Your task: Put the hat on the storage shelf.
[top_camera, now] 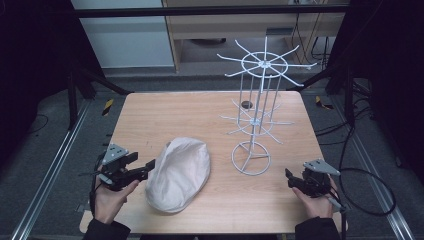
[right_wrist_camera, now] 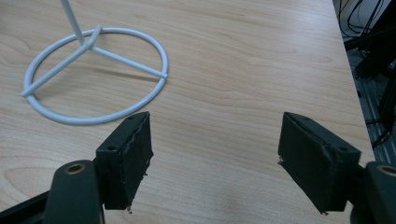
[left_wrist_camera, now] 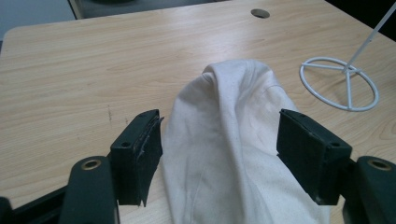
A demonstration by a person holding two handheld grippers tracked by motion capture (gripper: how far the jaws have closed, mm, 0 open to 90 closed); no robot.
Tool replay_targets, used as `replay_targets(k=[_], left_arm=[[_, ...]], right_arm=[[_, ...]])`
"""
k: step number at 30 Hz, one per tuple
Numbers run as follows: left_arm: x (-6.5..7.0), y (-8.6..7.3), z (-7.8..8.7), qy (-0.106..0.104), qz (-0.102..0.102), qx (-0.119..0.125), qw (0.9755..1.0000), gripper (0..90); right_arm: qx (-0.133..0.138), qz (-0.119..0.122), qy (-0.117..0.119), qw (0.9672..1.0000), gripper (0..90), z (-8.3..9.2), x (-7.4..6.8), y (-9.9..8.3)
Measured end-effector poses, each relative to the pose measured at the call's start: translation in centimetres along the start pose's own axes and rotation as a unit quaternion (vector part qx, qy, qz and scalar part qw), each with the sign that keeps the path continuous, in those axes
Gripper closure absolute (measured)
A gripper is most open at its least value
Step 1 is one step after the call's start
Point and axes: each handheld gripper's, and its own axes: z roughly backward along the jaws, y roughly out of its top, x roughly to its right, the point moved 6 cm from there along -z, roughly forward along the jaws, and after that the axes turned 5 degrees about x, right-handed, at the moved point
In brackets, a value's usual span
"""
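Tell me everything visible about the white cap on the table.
The white cap is a soft, off-white fabric flat cap with faint speckling and loose folds, as the left gripper view shows. It lies crown up on the wooden table, toward the near edge, left of the white wire rack and apart from its ring base. The left gripper is open, its jaws on either side of the cap's near end; the left jaw looks clear of the fabric, while contact at the right jaw cannot be told.
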Motion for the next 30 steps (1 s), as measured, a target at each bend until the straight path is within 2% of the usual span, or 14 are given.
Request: replay_targets(k=[2,10,15,21,30], left_arm=[[0.4,0.2,-0.6,0.001,-0.013,-0.011,0.9999,32.2],[0.8,0.2,-2.3,0.008,-0.032,-0.034,0.9989,35.2],[0.9,0.1,-3.3,0.010,-0.038,-0.052,0.9979,36.2],[1.0,0.1,-4.1,0.010,-0.045,-0.062,0.9970,38.4],[1.4,-0.2,-5.9,0.009,-0.052,-0.090,0.9945,42.1]], right_arm=[[0.002,0.000,0.000,1.0000,26.4,0.0,0.0,0.0],[0.002,-0.004,0.003,1.0000,27.8,0.1,0.0,0.2],[0.001,-0.004,0.005,1.0000,28.0,0.1,-0.1,0.1],[0.000,-0.004,0.005,1.0000,28.0,0.0,-0.1,0.1],[-0.002,-0.007,0.009,0.9999,29.2,-0.1,0.0,0.1]])
